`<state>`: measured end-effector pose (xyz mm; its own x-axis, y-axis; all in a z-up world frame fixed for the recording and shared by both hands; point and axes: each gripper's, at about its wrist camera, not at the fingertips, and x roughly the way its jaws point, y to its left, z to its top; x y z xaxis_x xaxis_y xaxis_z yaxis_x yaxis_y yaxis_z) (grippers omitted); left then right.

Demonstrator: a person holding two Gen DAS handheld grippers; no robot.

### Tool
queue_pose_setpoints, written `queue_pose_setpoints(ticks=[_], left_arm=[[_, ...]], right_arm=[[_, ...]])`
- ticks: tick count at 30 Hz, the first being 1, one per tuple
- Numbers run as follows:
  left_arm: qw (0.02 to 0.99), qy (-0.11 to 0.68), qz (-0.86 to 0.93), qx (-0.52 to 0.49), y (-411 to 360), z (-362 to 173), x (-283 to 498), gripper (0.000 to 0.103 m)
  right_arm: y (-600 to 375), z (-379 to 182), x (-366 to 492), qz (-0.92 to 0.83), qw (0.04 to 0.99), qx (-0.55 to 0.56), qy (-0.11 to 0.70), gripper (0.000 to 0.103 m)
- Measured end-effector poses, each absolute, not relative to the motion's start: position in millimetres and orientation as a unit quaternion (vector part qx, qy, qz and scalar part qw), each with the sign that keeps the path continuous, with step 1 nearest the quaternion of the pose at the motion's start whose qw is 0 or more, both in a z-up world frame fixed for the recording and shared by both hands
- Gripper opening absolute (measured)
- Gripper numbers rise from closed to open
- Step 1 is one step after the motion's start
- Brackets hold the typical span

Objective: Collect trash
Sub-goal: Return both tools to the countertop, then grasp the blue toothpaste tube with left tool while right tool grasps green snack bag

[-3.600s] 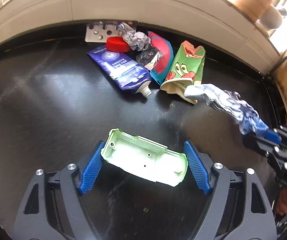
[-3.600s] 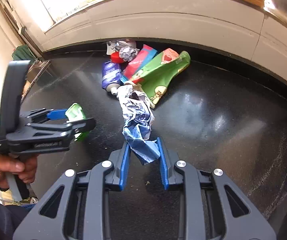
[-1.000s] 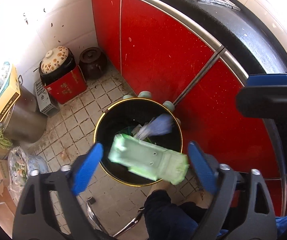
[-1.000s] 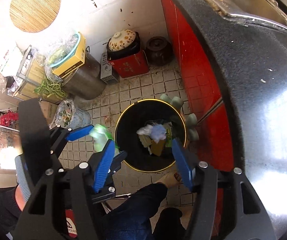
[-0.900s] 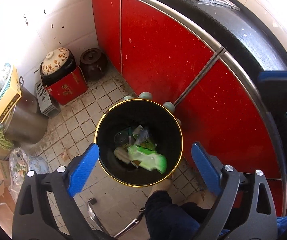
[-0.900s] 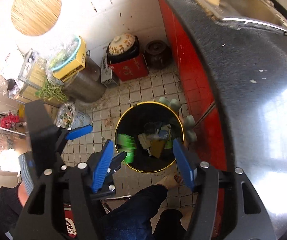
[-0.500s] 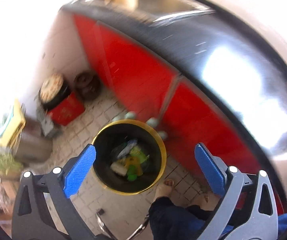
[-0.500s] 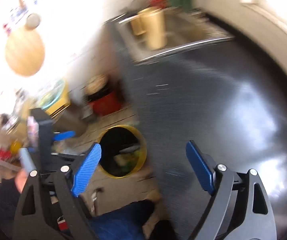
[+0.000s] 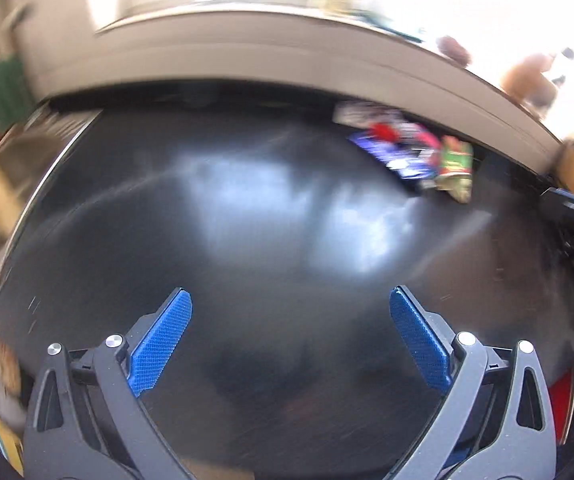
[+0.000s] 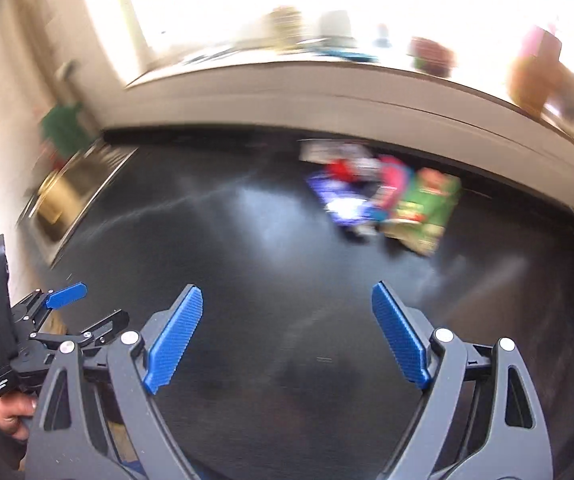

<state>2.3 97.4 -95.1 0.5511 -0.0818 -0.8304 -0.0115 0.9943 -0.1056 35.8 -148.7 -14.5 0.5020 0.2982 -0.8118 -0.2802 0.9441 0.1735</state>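
A blurred heap of colourful wrappers (image 10: 383, 196) is seen at the glossy black countertop's (image 10: 271, 280) far edge, well apart from both wide-open, empty black-and-blue grippers, left (image 9: 291, 336) and right (image 10: 287, 332).

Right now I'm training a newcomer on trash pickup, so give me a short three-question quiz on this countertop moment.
1. True or false: the right gripper holds a piece of trash.
2. Where does the trash pile lie on the black countertop? A) far side, by the back ledge B) between the left gripper's fingers C) in the sink
3. Fill in: the green snack bag lies at the pile's ____ end in both views.

Key: 1 false, both grippers are open and empty; 2 A; 3 right.
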Motion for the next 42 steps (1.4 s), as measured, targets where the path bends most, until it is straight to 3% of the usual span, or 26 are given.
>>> queue_pose_setpoints(ticks=[8, 22, 33, 42], left_arm=[[0.876, 0.478, -0.068, -0.006, 1.9, -93.0, 62.2, 0.096], [0.848, 0.528, -0.031, 0.008, -62.2, -157.6, 172.2, 0.096], [0.839, 0.545, 0.003, 0.009, -68.3, -201.8, 224.2, 0.096], [0.835, 0.549, 0.0, -0.018, -6.5, -187.3, 207.2, 0.096]], right_arm=[[-219.5, -34.8, 57.4, 0.119, 0.868, 0.043, 0.48, 0.084], [-252.9, -64.4, 124.3, 0.125, 0.85, 0.039, 0.51, 0.084], [-255.9, -109.0, 183.1, 0.139, 0.818, 0.046, 0.557, 0.084], [-236.5, -139.9, 228.0, 0.153, 0.794, 0.073, 0.583, 0.084]])
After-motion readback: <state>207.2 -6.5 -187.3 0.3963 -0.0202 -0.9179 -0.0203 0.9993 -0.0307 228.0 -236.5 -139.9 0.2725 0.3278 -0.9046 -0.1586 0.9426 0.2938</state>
